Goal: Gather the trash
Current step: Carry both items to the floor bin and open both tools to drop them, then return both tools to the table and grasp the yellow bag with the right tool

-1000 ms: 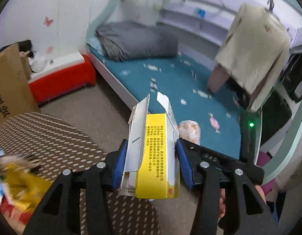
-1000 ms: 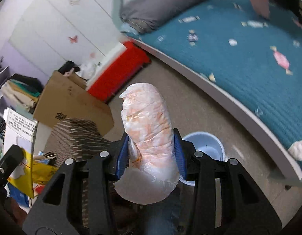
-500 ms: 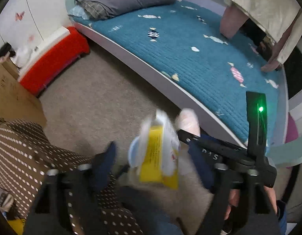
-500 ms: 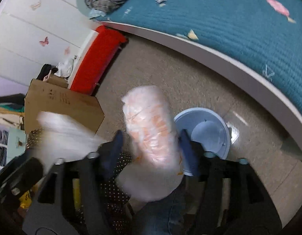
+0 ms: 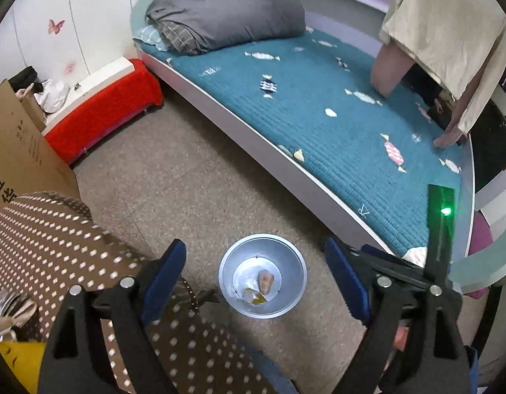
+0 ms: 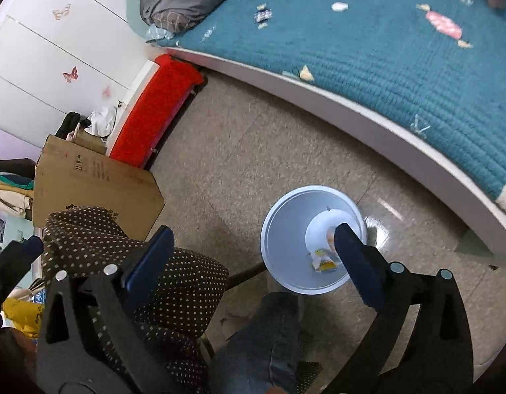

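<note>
A pale blue trash bin [image 5: 286, 256] stands on the floor below me; it also shows in the right wrist view [image 6: 279, 229]. Inside it lie the yellow carton [image 5: 253, 294] and the orange-white plastic wrapper [image 5: 266, 279]. My left gripper [image 5: 256, 272] is open and empty, held above the bin. My right gripper [image 6: 253, 252] is open and empty too, its right finger [image 6: 358, 262] covering part of the bin's bottom. More trash, a yellow packet [image 6: 23, 315], lies on the dotted table at the left.
A brown dotted tablecloth [image 5: 39, 239] covers the table at the lower left. A cardboard box [image 6: 88, 180] and a red bench [image 5: 105, 121] stand beyond it. The teal bed [image 5: 318, 98] runs along the right. My jeans-clad knee [image 6: 263, 338] is under the right gripper.
Both grippers tipped down over the bin and opened. The yellow carton left the left gripper and the wrapper left the right one; both now lie in the bin.
</note>
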`<state>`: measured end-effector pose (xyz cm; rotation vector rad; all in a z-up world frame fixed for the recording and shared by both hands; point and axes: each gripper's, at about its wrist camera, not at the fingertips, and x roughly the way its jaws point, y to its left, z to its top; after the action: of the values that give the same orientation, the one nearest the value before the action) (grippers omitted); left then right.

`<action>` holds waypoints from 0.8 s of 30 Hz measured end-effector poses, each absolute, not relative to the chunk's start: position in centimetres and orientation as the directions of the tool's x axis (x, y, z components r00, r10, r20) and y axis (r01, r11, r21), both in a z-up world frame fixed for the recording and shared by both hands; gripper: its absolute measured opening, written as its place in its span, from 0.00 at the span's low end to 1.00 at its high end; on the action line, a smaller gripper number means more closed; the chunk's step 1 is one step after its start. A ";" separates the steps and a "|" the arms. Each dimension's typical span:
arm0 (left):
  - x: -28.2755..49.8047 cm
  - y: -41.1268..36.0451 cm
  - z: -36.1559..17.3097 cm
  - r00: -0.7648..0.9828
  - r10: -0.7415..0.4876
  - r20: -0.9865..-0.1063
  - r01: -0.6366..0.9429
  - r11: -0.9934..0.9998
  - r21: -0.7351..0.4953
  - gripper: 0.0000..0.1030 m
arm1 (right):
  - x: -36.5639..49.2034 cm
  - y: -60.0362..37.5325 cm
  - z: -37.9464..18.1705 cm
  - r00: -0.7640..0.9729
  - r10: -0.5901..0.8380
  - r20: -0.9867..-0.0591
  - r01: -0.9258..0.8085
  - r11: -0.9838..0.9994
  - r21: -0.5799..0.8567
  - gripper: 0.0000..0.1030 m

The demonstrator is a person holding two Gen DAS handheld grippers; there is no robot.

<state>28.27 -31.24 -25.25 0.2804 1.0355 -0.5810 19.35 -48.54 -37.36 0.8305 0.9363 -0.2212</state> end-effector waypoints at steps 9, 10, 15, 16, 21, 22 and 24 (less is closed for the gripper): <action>24.0 -27.4 -19.4 0.495 -0.381 -0.781 0.546 0.836 -0.062 0.85 | 16.4 -45.7 -28.0 0.698 0.055 -0.714 0.445 0.748 0.493 0.94; 23.6 -27.1 -18.9 0.506 -0.386 -0.771 0.543 0.837 -0.062 0.85 | 16.2 -45.3 -26.9 0.710 0.048 -0.702 0.435 0.755 0.490 0.94; 20.9 -24.5 -15.5 0.573 -0.409 -0.710 0.529 0.846 -0.061 0.86 | 14.6 -42.6 -21.8 0.776 0.015 -0.631 0.371 0.798 0.475 0.94; 20.5 -24.0 -15.0 0.582 -0.412 -0.701 0.526 0.848 -0.062 0.86 | 14.2 -42.2 -21.0 0.786 0.010 -0.618 0.360 0.805 0.472 0.94; 18.6 -20.6 -12.5 0.631 -0.419 -0.652 0.500 0.863 -0.071 0.86 | 13.1 -39.3 -17.5 0.831 0.020 -0.557 0.290 0.838 0.463 0.94; 18.2 -19.7 -12.1 0.645 -0.415 -0.642 0.491 0.868 -0.067 0.86 | 13.1 -38.6 -16.8 0.835 0.027 -0.550 0.272 0.848 0.455 0.94; 17.5 -18.6 -11.6 0.662 -0.407 -0.630 0.478 0.876 -0.063 0.86 | 13.1 -37.4 -15.9 0.842 0.040 -0.538 0.243 0.863 0.443 0.94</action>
<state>17.49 -18.57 -11.59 0.1110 0.6837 -0.5016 13.07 -37.42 -15.95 0.5249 0.5659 -0.1126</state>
